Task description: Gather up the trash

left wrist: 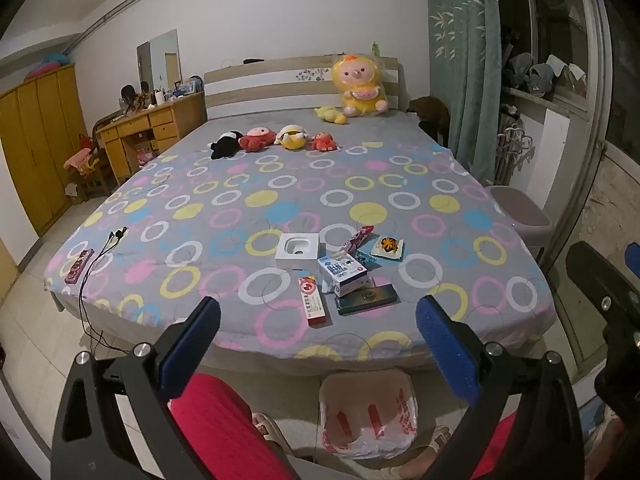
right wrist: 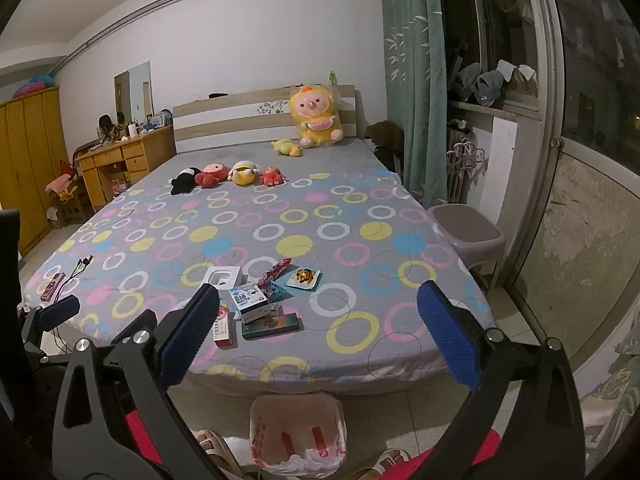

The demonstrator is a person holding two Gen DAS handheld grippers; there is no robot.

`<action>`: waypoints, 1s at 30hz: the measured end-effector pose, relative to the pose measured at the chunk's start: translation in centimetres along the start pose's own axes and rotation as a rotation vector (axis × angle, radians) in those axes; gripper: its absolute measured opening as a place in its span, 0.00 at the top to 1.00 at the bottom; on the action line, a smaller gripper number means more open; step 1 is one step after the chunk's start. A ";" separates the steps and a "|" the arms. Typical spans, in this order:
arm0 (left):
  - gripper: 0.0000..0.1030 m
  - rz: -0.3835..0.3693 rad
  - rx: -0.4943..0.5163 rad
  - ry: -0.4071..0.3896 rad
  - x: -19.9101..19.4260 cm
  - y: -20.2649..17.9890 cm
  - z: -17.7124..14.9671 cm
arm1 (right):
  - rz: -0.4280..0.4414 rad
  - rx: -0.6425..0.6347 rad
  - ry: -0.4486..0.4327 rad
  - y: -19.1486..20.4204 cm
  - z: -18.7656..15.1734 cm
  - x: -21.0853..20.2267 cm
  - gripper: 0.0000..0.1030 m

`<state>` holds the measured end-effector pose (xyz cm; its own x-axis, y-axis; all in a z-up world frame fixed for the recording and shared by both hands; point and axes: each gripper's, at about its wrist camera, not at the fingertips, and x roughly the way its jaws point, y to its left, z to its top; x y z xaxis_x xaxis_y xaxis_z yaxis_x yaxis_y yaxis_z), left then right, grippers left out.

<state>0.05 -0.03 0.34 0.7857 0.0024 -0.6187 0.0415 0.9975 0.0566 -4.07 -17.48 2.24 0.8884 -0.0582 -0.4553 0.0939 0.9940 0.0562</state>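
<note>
Both grippers hang with fingers spread wide and empty, short of the near edge of the bed (left wrist: 400,208). The left gripper (left wrist: 318,340) points at the long red-and-white cardboard box (left wrist: 314,299), whose long axis runs near-to-far. The right gripper (right wrist: 318,338) frames the dark flat packet (right wrist: 270,325), lying left-to-right. The plastic-lined bin (left wrist: 368,416) sits on the floor below, by the person's feet.

Two black, angular plastic grippers are seen, the left gripper (left wrist: 318,322) and the right gripper (right wrist: 318,320). Each finger is faced with a ribbed blue pad (left wrist: 446,344), and round silver screws (left wrist: 141,349) are set at the finger joints. Bright red ribbed trousers (left wrist: 218,424) and pale beige open-toed slippers (right wrist: 214,446) are worn.
</note>
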 end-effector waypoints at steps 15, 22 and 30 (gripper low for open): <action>0.07 -0.007 -0.007 0.000 0.0 0.1 -0.1 | 0.002 0.001 -0.001 0.0 0.1 -0.2 0.06; 0.07 -0.002 -0.003 0.008 0.3 -0.2 -0.2 | 0.002 0.000 -0.003 -0.1 0.5 -0.6 0.06; 0.07 -0.016 -0.025 0.017 -0.2 -0.7 0.5 | 0.006 -0.009 -0.003 0.9 0.7 -0.8 0.06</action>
<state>0.15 -0.78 0.81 0.7744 -0.0122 -0.6326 0.0382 0.9989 0.0275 -4.35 -16.59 3.30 0.8903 -0.0525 -0.4524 0.0846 0.9951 0.0510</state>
